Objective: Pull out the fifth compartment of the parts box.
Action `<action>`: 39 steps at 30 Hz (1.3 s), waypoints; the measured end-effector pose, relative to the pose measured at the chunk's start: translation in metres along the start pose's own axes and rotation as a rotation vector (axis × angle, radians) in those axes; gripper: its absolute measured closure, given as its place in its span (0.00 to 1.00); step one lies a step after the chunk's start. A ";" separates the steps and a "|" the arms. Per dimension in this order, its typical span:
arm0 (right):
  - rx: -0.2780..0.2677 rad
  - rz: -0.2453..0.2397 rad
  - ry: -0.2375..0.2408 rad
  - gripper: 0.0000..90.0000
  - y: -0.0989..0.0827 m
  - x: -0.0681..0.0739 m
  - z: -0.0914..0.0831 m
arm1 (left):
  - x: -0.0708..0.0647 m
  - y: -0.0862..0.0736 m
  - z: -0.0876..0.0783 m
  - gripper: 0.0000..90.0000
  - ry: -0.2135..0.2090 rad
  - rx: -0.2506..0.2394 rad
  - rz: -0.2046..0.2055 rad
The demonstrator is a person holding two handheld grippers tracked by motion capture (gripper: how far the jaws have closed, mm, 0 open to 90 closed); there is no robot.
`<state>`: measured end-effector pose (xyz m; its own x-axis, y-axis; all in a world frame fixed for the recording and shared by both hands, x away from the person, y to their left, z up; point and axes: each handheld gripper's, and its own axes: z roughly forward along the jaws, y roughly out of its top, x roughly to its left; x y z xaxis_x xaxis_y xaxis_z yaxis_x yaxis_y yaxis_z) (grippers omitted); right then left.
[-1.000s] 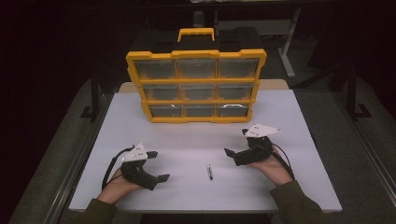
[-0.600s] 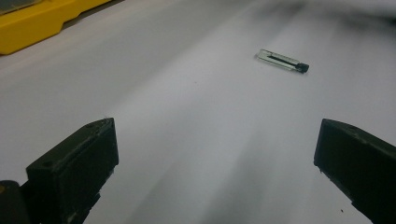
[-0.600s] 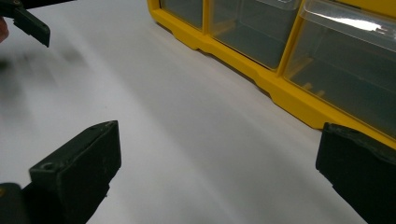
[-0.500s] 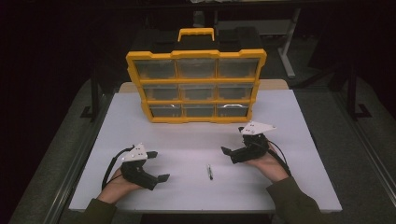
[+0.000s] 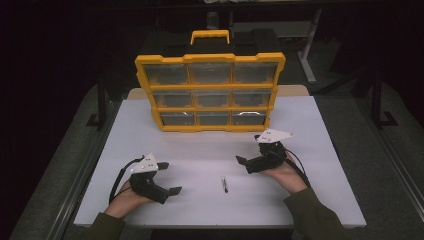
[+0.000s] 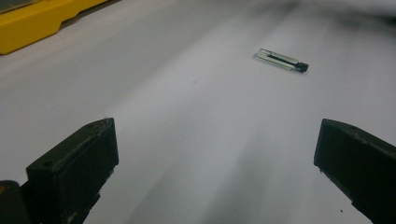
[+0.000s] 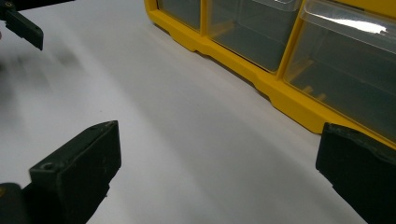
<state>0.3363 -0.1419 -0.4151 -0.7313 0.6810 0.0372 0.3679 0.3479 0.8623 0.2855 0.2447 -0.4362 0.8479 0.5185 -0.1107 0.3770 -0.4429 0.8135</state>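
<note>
A yellow organizer [image 5: 210, 92] with clear drawers stands upright at the back of the white table [image 5: 320, 150]. A small thin clear piece with a black end [image 5: 225, 184] lies flat between my hands. My left gripper [image 5: 169, 178] rests near the front left, open and holding nothing. In the left gripper view its jaws [image 6: 215, 158] stand wide apart and the small piece [image 6: 282, 59] lies well ahead of them. My right gripper [image 5: 245, 165] is open and holds nothing, a short way in front of the organizer's lower right drawers. In the right gripper view its jaws [image 7: 217, 168] face the organizer's base [image 7: 280, 95].
The organizer carries a yellow handle [image 5: 210, 36] on top. Dark floor and metal frame legs surround the table. A corner of the organizer [image 6: 28, 28] appears at the top left of the left gripper view. One jaw of the left gripper [image 7: 23, 28] shows far off in the right gripper view.
My right gripper has drifted slightly to the left. The left gripper, the small piece and the organizer have stayed put.
</note>
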 end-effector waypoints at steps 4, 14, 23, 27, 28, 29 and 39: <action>-0.001 0.002 0.001 0.00 0.000 -0.001 0.001 | 0.000 0.000 0.000 0.00 0.001 0.005 0.002; -0.007 -0.005 -0.003 0.00 0.005 -0.002 0.009 | 0.000 0.000 -0.001 0.00 -0.001 -0.003 -0.004; -0.020 -0.010 0.001 0.00 0.012 -0.002 0.015 | -0.001 0.000 0.000 0.00 -0.002 -0.015 -0.020; -0.009 -0.009 0.001 0.00 0.012 -0.001 0.017 | -0.001 0.000 0.000 0.00 -0.004 -0.015 -0.016; -0.012 -0.011 0.002 0.00 0.012 -0.001 0.017 | -0.001 0.000 0.000 0.00 -0.004 -0.015 -0.016; -0.015 -0.011 0.004 0.00 0.012 -0.001 0.018 | -0.001 0.000 0.000 0.00 -0.005 -0.016 -0.016; -0.018 -0.025 0.001 0.00 0.018 -0.001 0.022 | -0.001 0.000 -0.001 0.00 -0.004 -0.014 -0.019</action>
<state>0.3563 -0.1224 -0.4111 -0.7404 0.6719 0.0163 0.3391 0.3526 0.8721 0.2844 0.2444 -0.4357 0.8420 0.5239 -0.1288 0.3881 -0.4224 0.8191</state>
